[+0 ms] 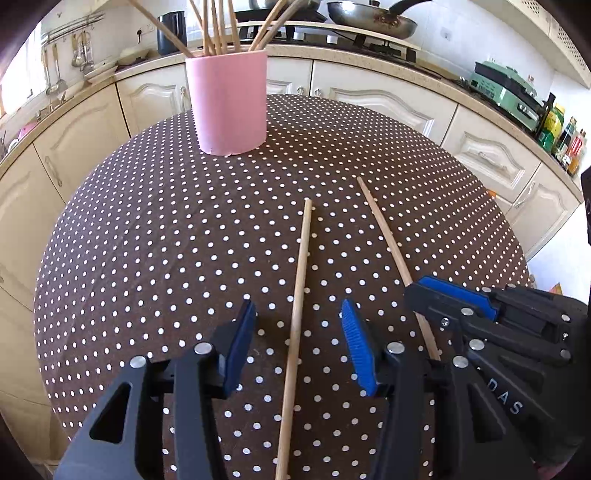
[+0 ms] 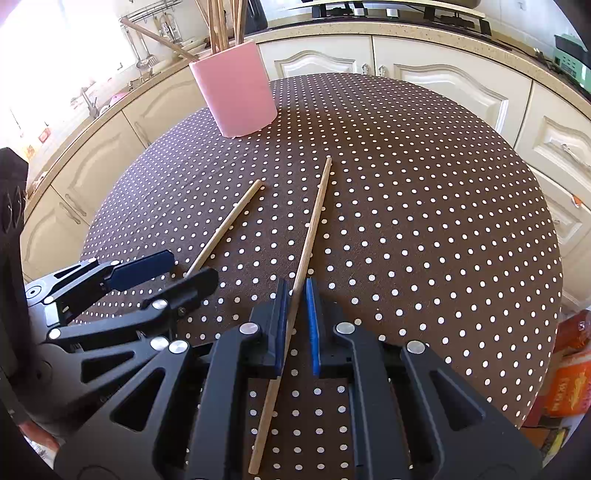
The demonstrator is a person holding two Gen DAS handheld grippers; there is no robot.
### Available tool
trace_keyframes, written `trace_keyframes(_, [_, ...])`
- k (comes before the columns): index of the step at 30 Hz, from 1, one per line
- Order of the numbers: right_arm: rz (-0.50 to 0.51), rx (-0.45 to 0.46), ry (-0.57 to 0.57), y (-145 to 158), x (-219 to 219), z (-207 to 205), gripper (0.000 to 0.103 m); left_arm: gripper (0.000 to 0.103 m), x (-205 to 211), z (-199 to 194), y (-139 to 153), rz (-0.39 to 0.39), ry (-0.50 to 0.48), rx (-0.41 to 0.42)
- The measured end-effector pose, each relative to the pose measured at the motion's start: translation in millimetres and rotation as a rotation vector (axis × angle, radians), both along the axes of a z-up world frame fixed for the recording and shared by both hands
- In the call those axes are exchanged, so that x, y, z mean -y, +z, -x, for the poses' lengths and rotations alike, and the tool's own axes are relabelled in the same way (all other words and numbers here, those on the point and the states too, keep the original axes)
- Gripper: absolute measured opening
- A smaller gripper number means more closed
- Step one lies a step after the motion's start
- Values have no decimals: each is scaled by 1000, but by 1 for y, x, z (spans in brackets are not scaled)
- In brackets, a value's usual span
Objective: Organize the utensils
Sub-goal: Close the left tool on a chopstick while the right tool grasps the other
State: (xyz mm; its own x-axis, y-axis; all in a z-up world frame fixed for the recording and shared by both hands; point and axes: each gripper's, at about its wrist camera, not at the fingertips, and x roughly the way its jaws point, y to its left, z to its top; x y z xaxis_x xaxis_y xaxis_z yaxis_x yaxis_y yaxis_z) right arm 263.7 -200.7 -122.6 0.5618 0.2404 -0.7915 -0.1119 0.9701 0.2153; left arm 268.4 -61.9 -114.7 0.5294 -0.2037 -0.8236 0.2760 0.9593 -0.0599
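Observation:
Two wooden chopsticks lie on the polka-dot tablecloth. In the left wrist view, my left gripper (image 1: 297, 332) is open with one chopstick (image 1: 300, 280) lying between its wide-apart jaws. In the right wrist view, my right gripper (image 2: 295, 310) has its jaws nearly closed around the other chopstick (image 2: 312, 229), which still rests on the table. A pink cup (image 1: 227, 103) holding several chopsticks stands at the far side; it also shows in the right wrist view (image 2: 236, 92). The right gripper (image 1: 480, 310) shows at the right of the left view, on the second chopstick (image 1: 384, 232).
The round table (image 1: 147, 240) with its brown dotted cloth is ringed by cream kitchen cabinets (image 1: 369, 99). A pan (image 1: 369, 18) sits on the stove behind. Bottles (image 1: 561, 136) stand on the counter at right. Orange packaging (image 2: 569, 376) lies beyond the table's right edge.

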Motion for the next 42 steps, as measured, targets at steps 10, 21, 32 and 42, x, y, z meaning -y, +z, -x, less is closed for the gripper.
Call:
trace_keyframes(10, [-11,-1,-1,0,-1,-2,11,17,26,-10,-3,-77,35,49])
trace_keyframes(21, [11,-8,25,0,-4,1,11,6,0,-12,-4,70,113,15])
trace_keyframes(32, [96,-48,56,3,-10,-4,13,6,-27,-7,-7,141,173,0])
trace_keyframes(42, [128,-12,6,1,-17,-42,53,6,-34,-16,-6,142,201,14])
